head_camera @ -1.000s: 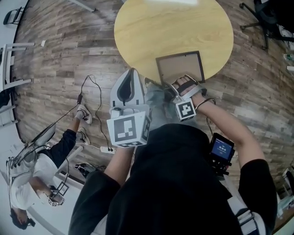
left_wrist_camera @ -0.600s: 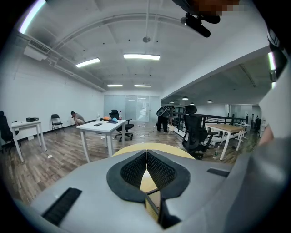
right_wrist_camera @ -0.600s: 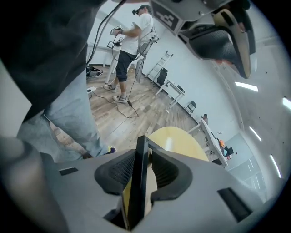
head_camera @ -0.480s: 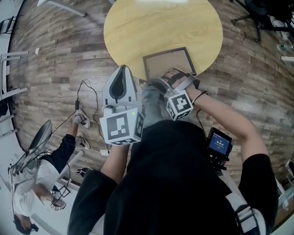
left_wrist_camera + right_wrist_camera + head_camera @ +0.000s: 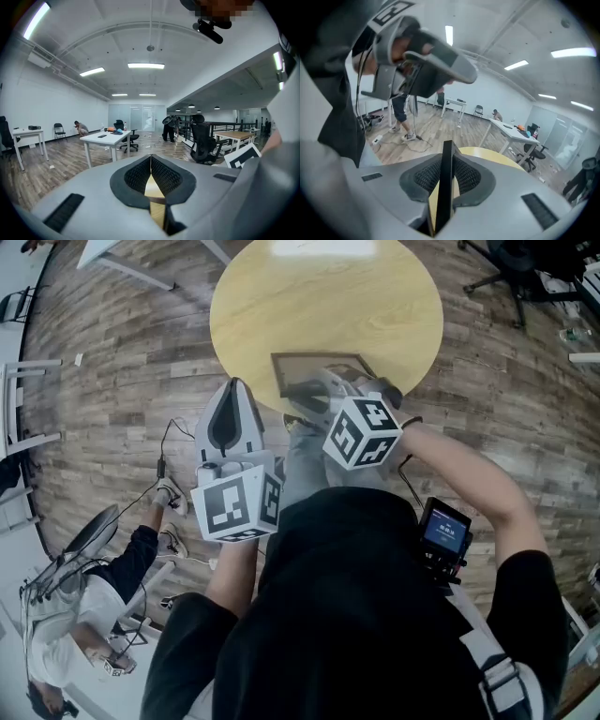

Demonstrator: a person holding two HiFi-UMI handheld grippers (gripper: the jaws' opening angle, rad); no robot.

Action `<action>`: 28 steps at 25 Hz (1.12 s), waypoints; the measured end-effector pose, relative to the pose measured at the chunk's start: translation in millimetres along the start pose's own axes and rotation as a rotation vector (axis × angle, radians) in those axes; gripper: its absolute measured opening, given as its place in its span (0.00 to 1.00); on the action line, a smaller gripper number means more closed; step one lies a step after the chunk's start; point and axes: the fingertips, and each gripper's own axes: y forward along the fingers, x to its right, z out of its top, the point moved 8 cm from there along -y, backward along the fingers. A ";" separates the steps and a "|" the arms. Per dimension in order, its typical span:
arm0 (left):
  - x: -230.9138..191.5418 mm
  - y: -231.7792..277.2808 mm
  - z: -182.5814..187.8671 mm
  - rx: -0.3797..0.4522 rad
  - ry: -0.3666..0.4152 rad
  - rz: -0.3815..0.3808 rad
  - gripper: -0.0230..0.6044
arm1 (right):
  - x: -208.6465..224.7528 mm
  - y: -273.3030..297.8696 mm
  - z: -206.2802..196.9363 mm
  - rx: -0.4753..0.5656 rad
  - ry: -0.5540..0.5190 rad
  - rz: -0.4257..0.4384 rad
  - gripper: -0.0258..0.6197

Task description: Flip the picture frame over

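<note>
The grey left gripper (image 5: 151,157) is clenched on nothing, jaws together, its tip by the near rim of the round pale-wood table (image 5: 319,306). To its right, the right gripper (image 5: 446,157) has just been closing. It grasps the near edge of the dark rectangular picture frame (image 5: 305,371), which stands edge-on between its jaws.

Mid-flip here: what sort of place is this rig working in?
Most likely an open-plan office or lab space: white desks with black office chairs, long ceiling strip lights, and wood-plank flooring around the round table.
</note>
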 end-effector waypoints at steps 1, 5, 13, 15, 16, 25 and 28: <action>0.1 -0.2 0.7 0.002 0.003 0.000 0.07 | 7.7 -3.4 2.9 0.022 0.056 -0.008 0.17; 0.2 -2.1 2.4 0.008 0.012 -0.002 0.07 | 35.5 -16.3 8.2 0.136 0.319 -0.032 0.17; 2.4 -4.8 4.9 0.015 0.017 -0.008 0.07 | 76.3 -30.4 -27.8 0.294 0.770 -0.153 0.17; 2.8 -4.8 4.0 0.011 0.018 -0.011 0.07 | 86.1 -37.4 -39.3 0.316 0.854 -0.197 0.17; 3.8 -4.9 3.1 0.009 0.019 -0.013 0.07 | 90.7 -41.4 -46.1 0.328 0.897 -0.220 0.17; 11.2 -6.3 4.9 0.000 0.031 -0.027 0.07 | 104.5 -74.9 -115.8 0.341 1.199 -0.408 0.17; 13.5 -5.6 5.0 -0.002 0.036 -0.032 0.07 | 94.9 -76.1 -137.7 0.289 1.238 -0.434 0.17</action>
